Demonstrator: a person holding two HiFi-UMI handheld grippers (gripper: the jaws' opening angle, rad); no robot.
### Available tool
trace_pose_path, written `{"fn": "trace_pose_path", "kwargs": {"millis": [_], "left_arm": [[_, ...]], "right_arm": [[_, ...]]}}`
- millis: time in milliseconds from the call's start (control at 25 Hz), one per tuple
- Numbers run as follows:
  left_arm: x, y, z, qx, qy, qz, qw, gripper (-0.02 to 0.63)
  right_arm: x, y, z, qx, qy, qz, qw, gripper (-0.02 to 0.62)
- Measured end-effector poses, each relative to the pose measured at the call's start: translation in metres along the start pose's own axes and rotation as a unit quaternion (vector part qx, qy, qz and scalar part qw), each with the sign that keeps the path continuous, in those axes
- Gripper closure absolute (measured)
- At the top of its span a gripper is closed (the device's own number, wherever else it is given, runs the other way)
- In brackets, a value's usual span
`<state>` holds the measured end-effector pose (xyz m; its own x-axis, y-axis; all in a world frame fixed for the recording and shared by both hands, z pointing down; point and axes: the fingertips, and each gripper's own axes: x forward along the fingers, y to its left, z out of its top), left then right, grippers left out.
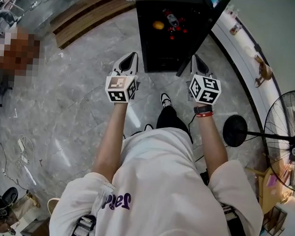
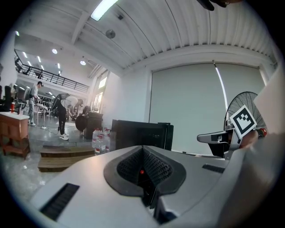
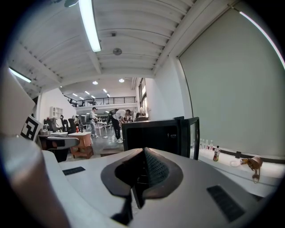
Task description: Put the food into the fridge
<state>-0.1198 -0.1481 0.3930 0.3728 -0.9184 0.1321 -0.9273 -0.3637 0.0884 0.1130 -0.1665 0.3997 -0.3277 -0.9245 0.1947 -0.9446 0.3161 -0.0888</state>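
A small black fridge stands on the floor ahead of me with its door swung open to the right. Inside it lie an orange fruit, a bottle and some small red items. My left gripper is held level in front of the fridge's left side, jaws shut and empty. My right gripper hovers beside the open door, also shut with nothing in it. The fridge shows beyond the left gripper, and the fridge with its open door beyond the right gripper.
A standing fan with a round black base is at the right. A white ledge curves along the wall with small items on it. Wooden steps lie to the fridge's left. Cables trail on the grey floor. People stand far off.
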Motion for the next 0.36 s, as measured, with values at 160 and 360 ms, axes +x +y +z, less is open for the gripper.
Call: {"fn": "trace_pose_path", "kwargs": {"millis": [160, 360], "left_arm": [[0.018, 0.003, -0.010, -0.008, 0.007, -0.001, 0.9999, 0.588], [0.055, 0.017, -0.035, -0.025, 0.032, -0.006, 0.9992, 0.588]], "right_arm": [[0.018, -0.008, -0.007, -0.005, 0.009, 0.006, 1.000, 0.581], [0.058, -0.024, -0.023, -0.006, 0.031, 0.014, 0.999, 0.581]]}}
